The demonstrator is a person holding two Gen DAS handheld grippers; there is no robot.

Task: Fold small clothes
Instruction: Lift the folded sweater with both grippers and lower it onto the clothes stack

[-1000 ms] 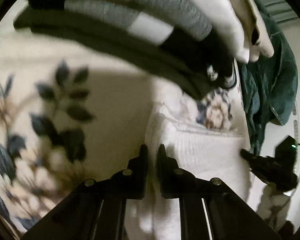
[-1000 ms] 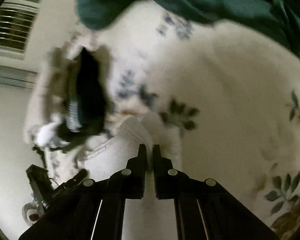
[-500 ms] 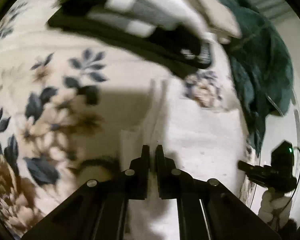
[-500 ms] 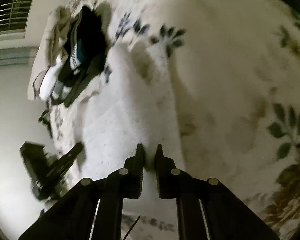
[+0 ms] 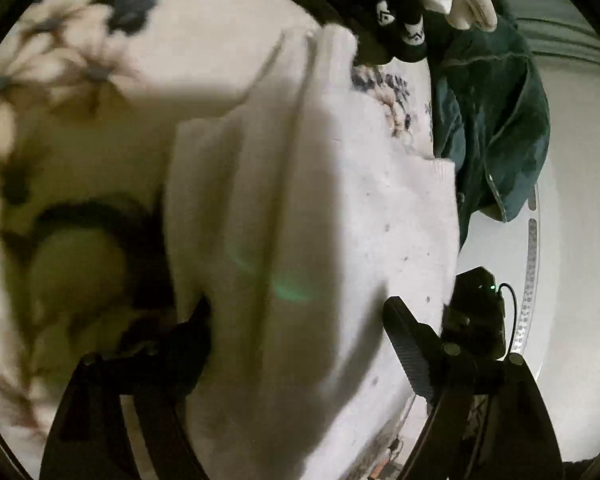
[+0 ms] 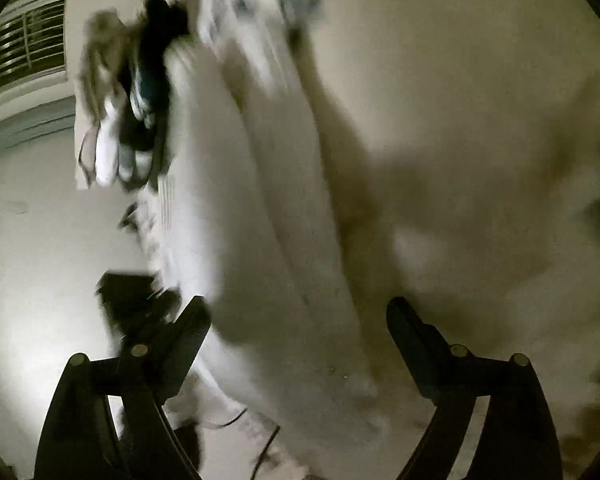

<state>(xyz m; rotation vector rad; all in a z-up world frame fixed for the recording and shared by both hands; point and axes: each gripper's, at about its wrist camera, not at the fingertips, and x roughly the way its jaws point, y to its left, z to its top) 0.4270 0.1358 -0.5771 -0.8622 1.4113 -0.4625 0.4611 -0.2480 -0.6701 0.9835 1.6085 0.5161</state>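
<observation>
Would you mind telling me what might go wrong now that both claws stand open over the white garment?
1. The white garment lies with soft ridges, not flat; the fold may slump or spring open.
2. Its right edge sits near the bed's edge beside the dark green garment; it could slide off or tangle.
3. The left claw and right claw, jaws just opened, hang close above the cloth; pulling away could snag it.

We've let go: both the left gripper (image 5: 296,308) and right gripper (image 6: 298,308) just sprang wide, dropping the white garment (image 5: 300,208) flat.
</observation>
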